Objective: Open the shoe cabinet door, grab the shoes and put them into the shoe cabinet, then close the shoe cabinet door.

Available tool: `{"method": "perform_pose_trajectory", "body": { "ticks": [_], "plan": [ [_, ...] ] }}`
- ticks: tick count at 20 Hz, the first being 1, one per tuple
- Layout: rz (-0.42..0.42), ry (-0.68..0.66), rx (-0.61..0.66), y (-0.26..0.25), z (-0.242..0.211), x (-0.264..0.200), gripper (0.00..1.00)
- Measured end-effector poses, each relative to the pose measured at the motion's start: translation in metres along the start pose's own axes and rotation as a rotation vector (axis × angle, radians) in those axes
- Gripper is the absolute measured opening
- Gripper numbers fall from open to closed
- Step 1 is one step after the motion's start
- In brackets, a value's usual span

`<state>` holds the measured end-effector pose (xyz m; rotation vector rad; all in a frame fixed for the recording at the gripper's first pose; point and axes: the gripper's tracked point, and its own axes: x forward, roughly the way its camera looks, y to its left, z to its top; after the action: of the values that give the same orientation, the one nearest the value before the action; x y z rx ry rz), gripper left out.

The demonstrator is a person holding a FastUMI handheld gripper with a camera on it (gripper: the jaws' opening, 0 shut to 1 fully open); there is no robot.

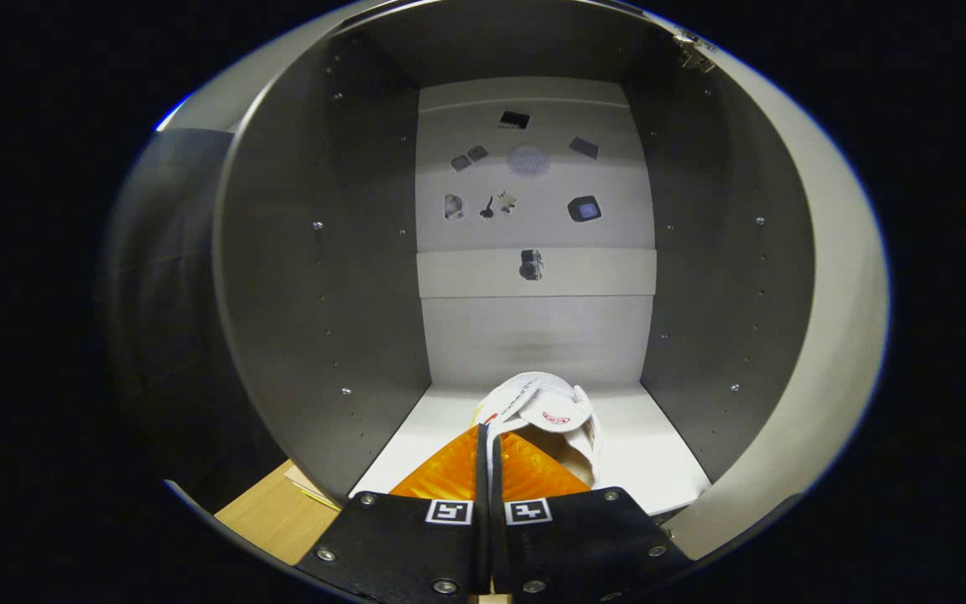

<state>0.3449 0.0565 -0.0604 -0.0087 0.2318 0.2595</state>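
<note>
I look straight into the open shoe cabinet (324,277), a grey box with a white floor and a white back panel. My gripper (485,432) reaches over the front of the cabinet floor. Its orange fingers (449,470) are pressed together on a thin white part of the shoe. The white shoe (554,411) with a small red mark hangs just ahead of the fingertips and slightly to their right, low over the white floor (642,453). Whether the shoe touches the floor I cannot tell.
The back panel (533,218) carries several small dark fittings and a round vent. The side walls have rows of shelf-pin holes. A hinge (693,46) sits at the upper right of the opening. A wooden surface (273,516) lies below the cabinet on the left.
</note>
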Motion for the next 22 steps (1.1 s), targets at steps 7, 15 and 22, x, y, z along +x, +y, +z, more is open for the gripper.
{"method": "perform_pose_trajectory", "body": {
  "ticks": [7, 15, 22],
  "plan": [
    [-0.024, 0.054, -0.025, -0.016, -0.015, 0.058, 0.00],
    [-0.007, 0.106, 0.016, -0.006, -0.033, 0.078, 0.02],
    [-0.022, 0.065, 0.009, -0.001, -0.028, 0.063, 0.32]
  ]
}}
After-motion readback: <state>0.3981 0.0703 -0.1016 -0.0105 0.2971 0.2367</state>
